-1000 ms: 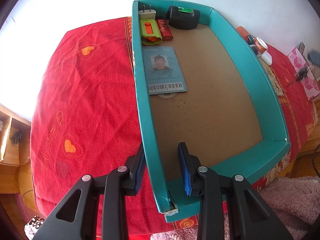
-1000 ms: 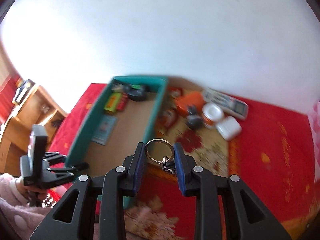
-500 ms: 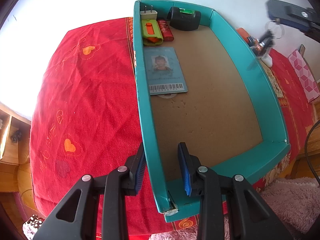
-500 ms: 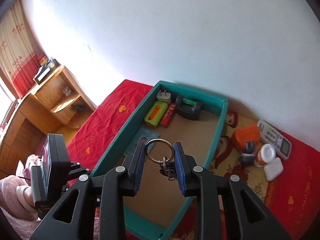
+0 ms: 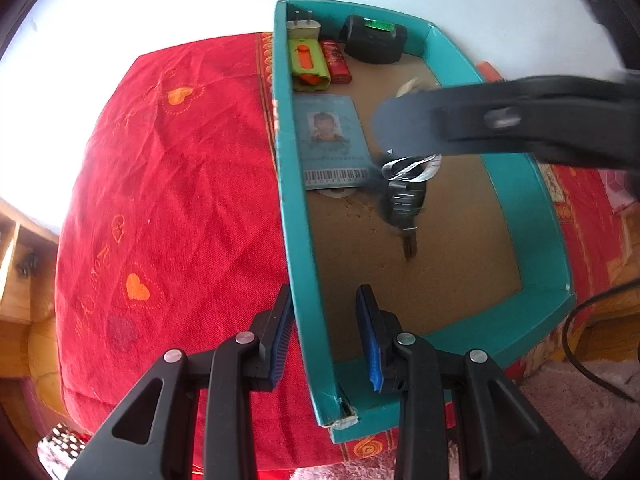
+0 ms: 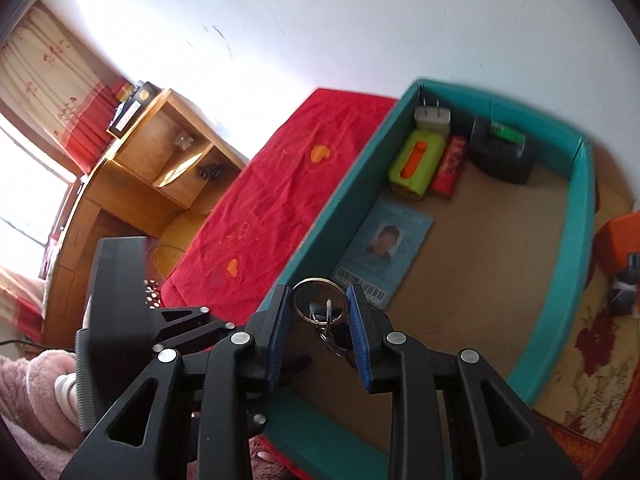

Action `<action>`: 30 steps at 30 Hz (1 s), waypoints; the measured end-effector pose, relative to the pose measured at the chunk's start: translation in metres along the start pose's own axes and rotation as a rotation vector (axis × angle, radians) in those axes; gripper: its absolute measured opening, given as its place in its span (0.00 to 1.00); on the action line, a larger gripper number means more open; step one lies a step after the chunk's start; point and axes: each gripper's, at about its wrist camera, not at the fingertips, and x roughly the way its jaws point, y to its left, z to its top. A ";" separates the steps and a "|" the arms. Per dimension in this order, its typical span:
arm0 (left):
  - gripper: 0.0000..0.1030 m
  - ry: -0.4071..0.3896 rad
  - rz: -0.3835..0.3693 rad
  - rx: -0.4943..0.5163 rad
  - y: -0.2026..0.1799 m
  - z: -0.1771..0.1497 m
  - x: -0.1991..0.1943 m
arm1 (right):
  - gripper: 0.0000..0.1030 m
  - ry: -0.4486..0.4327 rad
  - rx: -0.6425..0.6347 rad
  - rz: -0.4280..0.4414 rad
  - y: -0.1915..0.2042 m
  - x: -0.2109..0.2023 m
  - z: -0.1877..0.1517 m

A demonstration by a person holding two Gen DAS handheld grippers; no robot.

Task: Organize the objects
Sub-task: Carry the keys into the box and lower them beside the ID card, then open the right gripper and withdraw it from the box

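A teal box (image 5: 480,340) lies on a red cloth (image 5: 180,180). My left gripper (image 5: 324,336) straddles the box's left wall near the front corner, one pad outside and one inside, shut on it. My right gripper (image 6: 318,320) is shut on a metal key ring (image 6: 319,300). The keys (image 5: 404,196) dangle just above the box's brown floor, right of an ID card (image 5: 328,136). In the left wrist view one finger (image 5: 420,124) of the right gripper reaches in from the right, blurred. At the box's far end lie a plug (image 5: 303,26), a green-and-orange item (image 5: 308,62), a red lighter (image 5: 338,62) and a black device (image 5: 376,42).
Right of the box wall (image 6: 576,240) sit an orange object (image 6: 622,240) and a small dark item (image 6: 624,296) on a patterned cloth. A wooden shelf unit (image 6: 160,152) stands left of the table. A pink fluffy sleeve (image 6: 32,392) holds the left gripper. A black cable (image 5: 580,352) hangs at the right.
My right gripper carried the keys from outside the box's right side to over its floor and sank lower, beside the ID card. The left gripper and box stayed put.
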 end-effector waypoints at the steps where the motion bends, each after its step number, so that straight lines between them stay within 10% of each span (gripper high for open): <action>1: 0.29 -0.003 0.010 0.008 -0.003 0.000 0.001 | 0.29 0.011 0.007 -0.002 -0.003 0.006 0.000; 30: 0.29 -0.006 0.006 0.003 -0.009 -0.003 0.003 | 0.45 0.035 0.100 -0.064 -0.036 0.003 -0.008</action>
